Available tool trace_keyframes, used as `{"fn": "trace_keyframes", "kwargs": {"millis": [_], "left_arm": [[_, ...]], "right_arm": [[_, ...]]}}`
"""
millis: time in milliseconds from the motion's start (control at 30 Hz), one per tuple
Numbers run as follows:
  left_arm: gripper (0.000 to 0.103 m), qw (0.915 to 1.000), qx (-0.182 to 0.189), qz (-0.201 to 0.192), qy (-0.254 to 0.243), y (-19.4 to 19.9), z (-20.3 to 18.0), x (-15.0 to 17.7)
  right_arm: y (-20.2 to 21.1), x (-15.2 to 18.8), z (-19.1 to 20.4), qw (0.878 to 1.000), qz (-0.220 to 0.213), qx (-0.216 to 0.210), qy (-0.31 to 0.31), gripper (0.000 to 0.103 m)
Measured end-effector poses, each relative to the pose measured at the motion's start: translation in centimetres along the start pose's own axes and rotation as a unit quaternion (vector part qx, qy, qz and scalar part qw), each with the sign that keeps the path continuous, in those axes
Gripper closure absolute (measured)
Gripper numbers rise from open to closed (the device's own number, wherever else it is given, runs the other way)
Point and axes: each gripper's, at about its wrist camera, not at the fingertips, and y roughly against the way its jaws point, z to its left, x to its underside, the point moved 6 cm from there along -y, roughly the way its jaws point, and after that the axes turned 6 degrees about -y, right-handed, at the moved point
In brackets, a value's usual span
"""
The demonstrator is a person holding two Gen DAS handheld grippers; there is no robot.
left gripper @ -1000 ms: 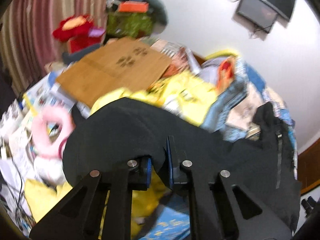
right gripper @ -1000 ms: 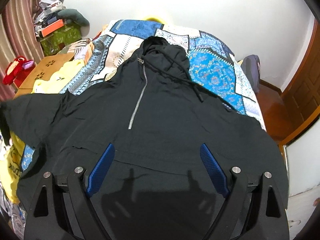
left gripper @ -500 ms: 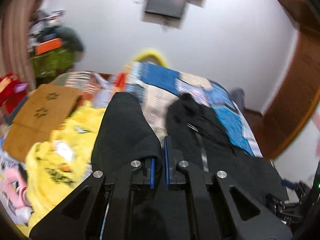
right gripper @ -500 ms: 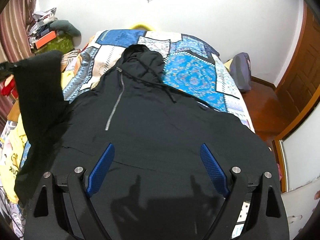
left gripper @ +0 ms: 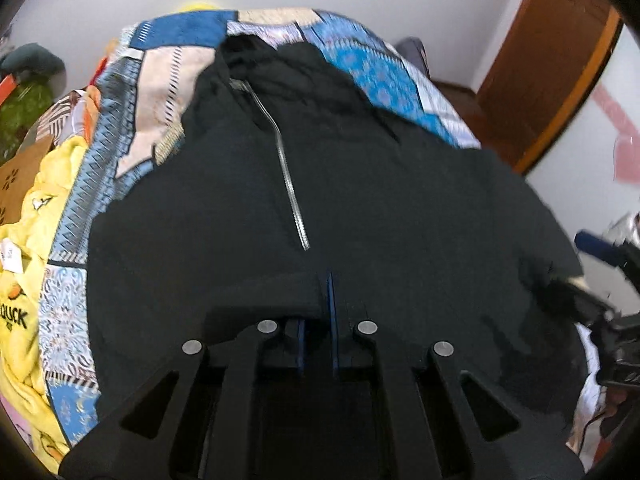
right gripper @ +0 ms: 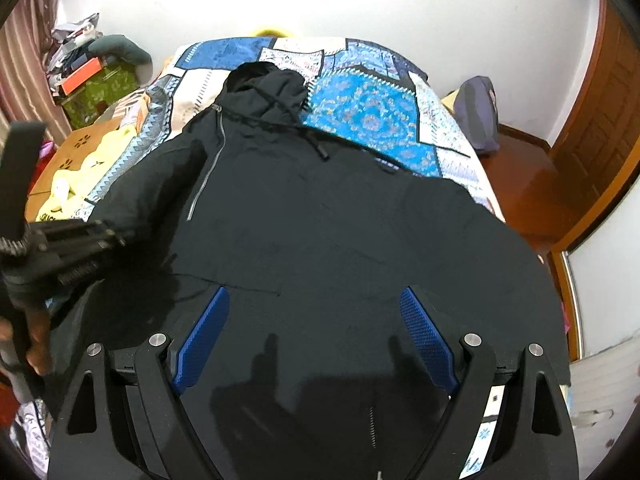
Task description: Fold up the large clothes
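Observation:
A large black hooded jacket point(right gripper: 320, 216) with a silver zipper point(left gripper: 288, 184) lies face up on the patchwork bed, hood toward the wall. My left gripper point(left gripper: 322, 300) is shut on the jacket's left sleeve cuff point(left gripper: 280, 292) and holds it over the jacket's chest, just below the zipper's end. In the right wrist view the left gripper point(right gripper: 116, 236) shows at the left with the sleeve point(right gripper: 152, 184) folded inward. My right gripper point(right gripper: 316, 320) is open and empty above the jacket's lower front. It shows at the right edge of the left wrist view point(left gripper: 600, 252).
The blue patchwork quilt point(right gripper: 372, 108) covers the bed. Yellow clothes point(left gripper: 24, 216) and a brown cardboard box point(right gripper: 72, 152) lie at the bed's left. A cluttered shelf point(right gripper: 88, 76) stands far left. A grey bag point(right gripper: 478, 116) and a wooden door point(right gripper: 600, 128) are at the right.
My left gripper has carried the sleeve from out at the bed's left side, up and across, onto the jacket's chest. The right gripper has stayed open over the lower front.

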Motion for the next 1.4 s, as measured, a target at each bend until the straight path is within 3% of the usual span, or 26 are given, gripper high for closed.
{"fn": "trace_keyframes", "kwargs": {"millis": [100, 167, 267, 433, 567, 767, 900, 1133, 1400], "left_arm": [[0.093, 0.9997, 0.009, 0.021, -0.005, -0.9, -0.9, 1.3], [0.075, 0.9993, 0.018, 0.033, -0.004, -1.2, -1.3, 2.1], [0.060, 0.9986, 0.036, 0.039, -0.002, -0.9, -1.5, 2.8], [0.058, 0.9982, 0.045, 0.038, -0.008, 1.6, -1.6, 3.5], [0.052, 0.9993, 0.036, 0.003, 0.002, 4.9, 0.5, 3.6], [0.046, 0.9973, -0.020, -0.064, 0.031, 10.2, 6.9, 3.5], [0.046, 0.9937, -0.053, -0.083, 0.053, 12.4, 11.4, 4.3], [0.046, 0.9892, -0.097, -0.069, 0.085, 12.6, 17.5, 7.6], [0.046, 0.9881, -0.103, -0.038, 0.108, 10.9, 20.7, 11.2]], "right_arm": [[0.0, 0.4, 0.4, 1.000, 0.004, 0.001, 0.008, 0.018], [0.2, 0.6, 0.7, 1.000, 0.003, 0.003, 0.016, 0.017], [0.6, 0.6, 1.2, 1.000, 0.000, 0.008, 0.027, 0.018], [1.5, 0.0, 2.5, 0.999, -0.010, 0.013, 0.046, 0.018], [2.5, -1.1, 4.6, 0.997, -0.029, 0.009, 0.066, 0.018], [3.0, -2.4, 9.2, 0.994, -0.044, -0.010, 0.099, 0.018], [2.2, -2.7, 13.6, 0.988, -0.041, -0.021, 0.145, 0.018], [-1.9, -1.4, 20.8, 0.974, 0.011, -0.046, 0.221, 0.018], [-8.2, 0.8, 26.0, 0.957, 0.088, -0.037, 0.275, 0.018]]}}
